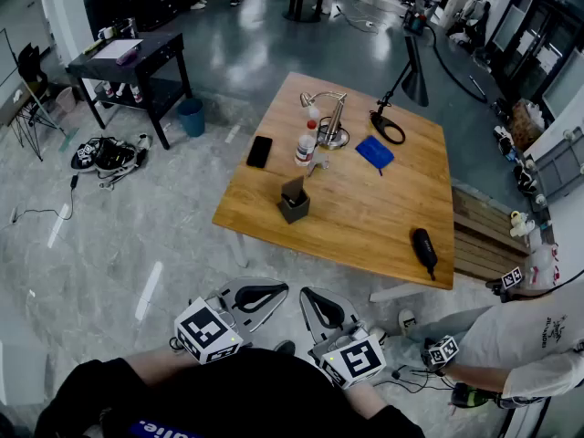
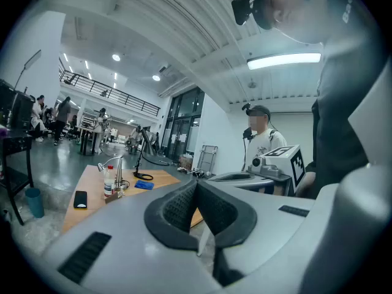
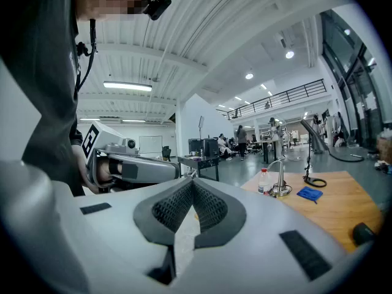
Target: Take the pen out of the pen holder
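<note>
A dark grey pen holder point(image 1: 294, 203) stands on the wooden table point(image 1: 365, 213) near its left front edge; a dark upright shape in it may be the pen. Both grippers hang low in front of the person's body, well short of the table. My left gripper point(image 1: 274, 292) is shut, its pads meeting at the tip point(image 2: 196, 185) with nothing between them. Close on its right, my right gripper point(image 1: 308, 296) is also shut and empty point(image 3: 193, 185). The left gripper view shows the table point(image 2: 92, 192) far off at the left.
On the table are a black phone point(image 1: 259, 151), a bottle point(image 1: 306, 143), a metal lamp point(image 1: 328, 121), a blue cloth point(image 1: 374, 151), a black desk lamp point(image 1: 401, 80) and a black object point(image 1: 424, 249). A person in white point(image 1: 538, 336) stands right. A black side table point(image 1: 137, 62) is far left.
</note>
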Available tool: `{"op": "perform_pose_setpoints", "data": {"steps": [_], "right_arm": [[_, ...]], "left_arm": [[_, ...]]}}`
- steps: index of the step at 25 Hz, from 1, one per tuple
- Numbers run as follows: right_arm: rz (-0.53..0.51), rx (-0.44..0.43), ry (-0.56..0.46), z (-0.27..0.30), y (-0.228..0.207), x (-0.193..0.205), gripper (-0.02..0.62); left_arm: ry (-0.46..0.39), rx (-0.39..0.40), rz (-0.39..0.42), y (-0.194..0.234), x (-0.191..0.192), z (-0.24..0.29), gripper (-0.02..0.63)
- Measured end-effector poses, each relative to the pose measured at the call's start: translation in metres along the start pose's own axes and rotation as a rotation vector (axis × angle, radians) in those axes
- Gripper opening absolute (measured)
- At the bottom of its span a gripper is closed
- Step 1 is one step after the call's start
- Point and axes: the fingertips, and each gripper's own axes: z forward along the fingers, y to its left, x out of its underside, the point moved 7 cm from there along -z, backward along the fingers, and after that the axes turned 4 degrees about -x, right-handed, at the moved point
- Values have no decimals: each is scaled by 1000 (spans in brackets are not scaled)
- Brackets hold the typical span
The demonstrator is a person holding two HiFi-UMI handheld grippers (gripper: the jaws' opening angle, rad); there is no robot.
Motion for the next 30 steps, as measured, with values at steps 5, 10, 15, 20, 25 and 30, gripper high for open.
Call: {"op": "perform_pose_setpoints", "data": {"steps": [5,10,15,20,25,30], "right_arm": [[5,0,4,0,-1,1,5],[7,-7,8,2,-2,-1,5],[14,-32,-7,9,-9,2,5],[-2,-66,-3,16,-24,7,6],[-15,-68,12,38,-43,8,6],[-7,-31,44,89,-67,9,6]], "left_arm": [[1,-3,-1,2,-1,0,9],[3,-8,-5,3,-2,1,9],[9,-29,-5,9,0,6,9],[0,-77,21,14,-1,11,9],[0,-104,6,34,2,15,9],[-1,-54,29,89,1,27,9]]}}
